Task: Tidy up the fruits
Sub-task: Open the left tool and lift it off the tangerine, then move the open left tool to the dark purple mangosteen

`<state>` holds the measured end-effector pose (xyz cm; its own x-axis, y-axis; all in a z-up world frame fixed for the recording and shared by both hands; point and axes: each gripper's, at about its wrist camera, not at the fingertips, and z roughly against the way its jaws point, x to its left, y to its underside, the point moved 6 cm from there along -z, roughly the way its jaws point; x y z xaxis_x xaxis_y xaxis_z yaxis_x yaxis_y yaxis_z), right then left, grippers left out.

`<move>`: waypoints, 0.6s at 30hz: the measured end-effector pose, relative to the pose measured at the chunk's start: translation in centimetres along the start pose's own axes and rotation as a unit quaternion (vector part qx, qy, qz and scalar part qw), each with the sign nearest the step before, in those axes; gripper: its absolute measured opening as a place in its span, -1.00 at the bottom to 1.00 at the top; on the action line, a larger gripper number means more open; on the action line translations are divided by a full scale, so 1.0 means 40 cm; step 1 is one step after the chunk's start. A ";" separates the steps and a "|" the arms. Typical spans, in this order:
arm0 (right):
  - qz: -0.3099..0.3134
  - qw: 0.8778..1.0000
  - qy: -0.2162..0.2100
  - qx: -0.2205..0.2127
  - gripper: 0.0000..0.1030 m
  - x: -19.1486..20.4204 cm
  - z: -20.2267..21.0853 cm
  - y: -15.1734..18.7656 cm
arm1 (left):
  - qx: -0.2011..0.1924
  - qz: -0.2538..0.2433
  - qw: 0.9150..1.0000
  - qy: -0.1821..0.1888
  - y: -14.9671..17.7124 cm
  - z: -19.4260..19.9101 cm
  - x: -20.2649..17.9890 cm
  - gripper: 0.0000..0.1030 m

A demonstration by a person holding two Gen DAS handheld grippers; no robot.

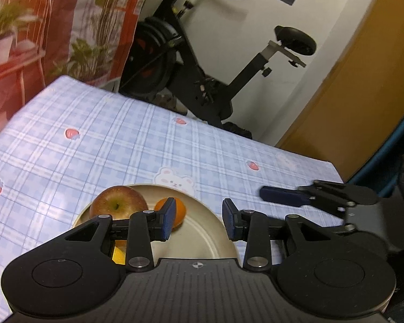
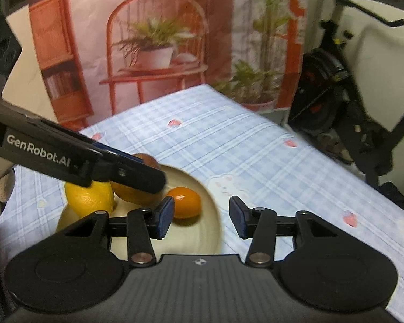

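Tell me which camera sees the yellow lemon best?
The right wrist view: the round yellow lemon shows nearly whole on the cream round plate, beside the red-green apple. The left wrist view shows only a yellow sliver behind the claw's arm.

The left gripper (image 1: 197,219) hangs above a cream plate (image 1: 202,238) with its blue-padded jaws apart and nothing between them. On the plate lie a red-green apple (image 1: 117,203) and, just beside it, a small orange (image 1: 179,208) partly hidden by the near finger; a sliver of something yellow (image 1: 118,255) shows under the gripper's body. The plate sits on a worktop covered by a blue checked cloth (image 1: 107,140) printed with strawberries. The right gripper (image 1: 282,196) reaches in from the right, over the cloth and clear of the plate. An exercise bike (image 1: 202,80) stands behind the worktop.
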<state>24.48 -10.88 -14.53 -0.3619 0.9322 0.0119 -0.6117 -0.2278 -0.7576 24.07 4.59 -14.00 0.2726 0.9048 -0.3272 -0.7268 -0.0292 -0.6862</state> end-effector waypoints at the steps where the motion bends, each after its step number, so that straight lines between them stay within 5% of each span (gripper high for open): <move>1: -0.008 1.000 0.007 -0.006 -0.06 -0.008 0.024 0.005 | -0.003 -0.007 1.000 -0.002 0.004 0.008 -0.011 -0.23; 18: -0.123 0.985 0.097 -0.076 -0.02 0.000 0.283 0.166 | -0.054 -0.099 0.992 -0.048 0.123 0.128 -0.161 -0.22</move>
<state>12.46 -15.58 -12.19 -0.0658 0.9933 0.0946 -0.5458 0.0436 -0.8368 15.53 0.78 -11.94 0.3384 0.9334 -0.1193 -0.5921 0.1127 -0.7979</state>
